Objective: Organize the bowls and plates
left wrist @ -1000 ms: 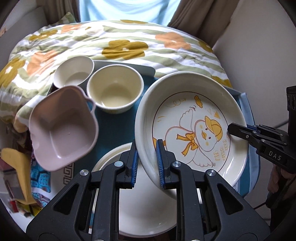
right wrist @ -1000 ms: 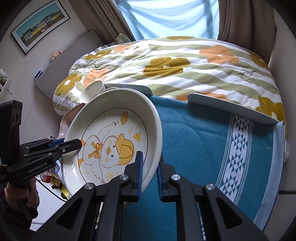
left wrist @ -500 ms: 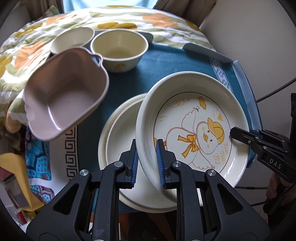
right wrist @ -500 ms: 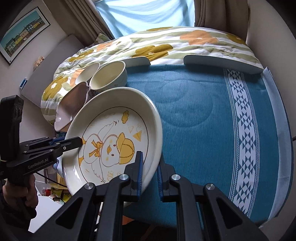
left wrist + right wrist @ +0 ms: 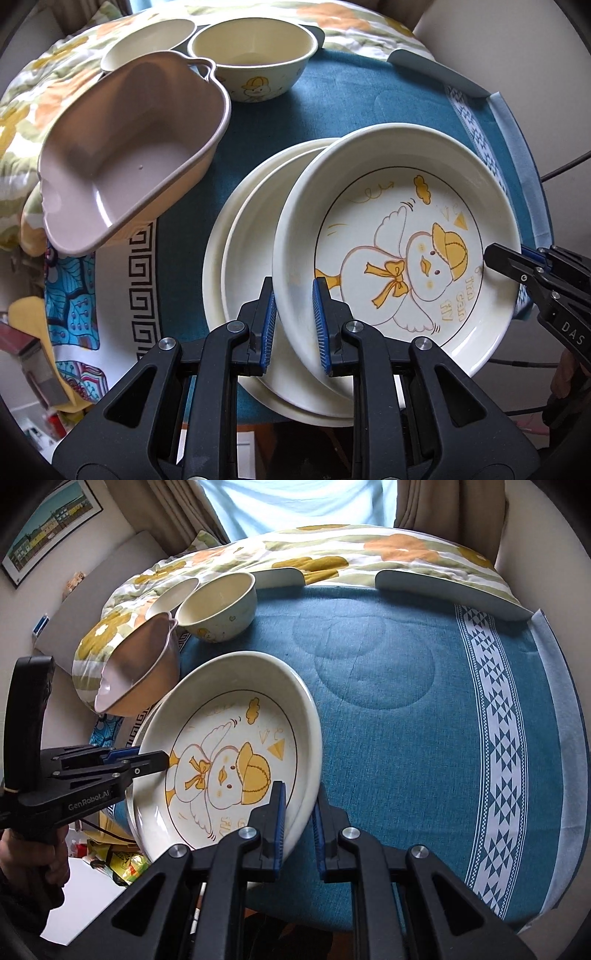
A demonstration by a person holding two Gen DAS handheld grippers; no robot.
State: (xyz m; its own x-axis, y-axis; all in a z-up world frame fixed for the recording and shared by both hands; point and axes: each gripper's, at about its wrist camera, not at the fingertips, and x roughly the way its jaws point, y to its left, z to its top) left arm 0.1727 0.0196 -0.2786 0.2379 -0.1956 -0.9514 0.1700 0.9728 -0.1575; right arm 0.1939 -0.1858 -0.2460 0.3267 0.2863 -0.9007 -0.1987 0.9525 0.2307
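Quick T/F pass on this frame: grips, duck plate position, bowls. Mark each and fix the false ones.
1. Both grippers clamp the duck plate. True: left gripper and right gripper each pinch its rim.
2. The duck plate lies flat on the teal cloth. False: it is tilted, over a plain plate.
3. The pink bowl is round. False: it is squarish with a small handle.
4. A cream bowl with a duck print stands upright behind the pink bowl. True.
5. The plain plate holds food. False: it looks empty.
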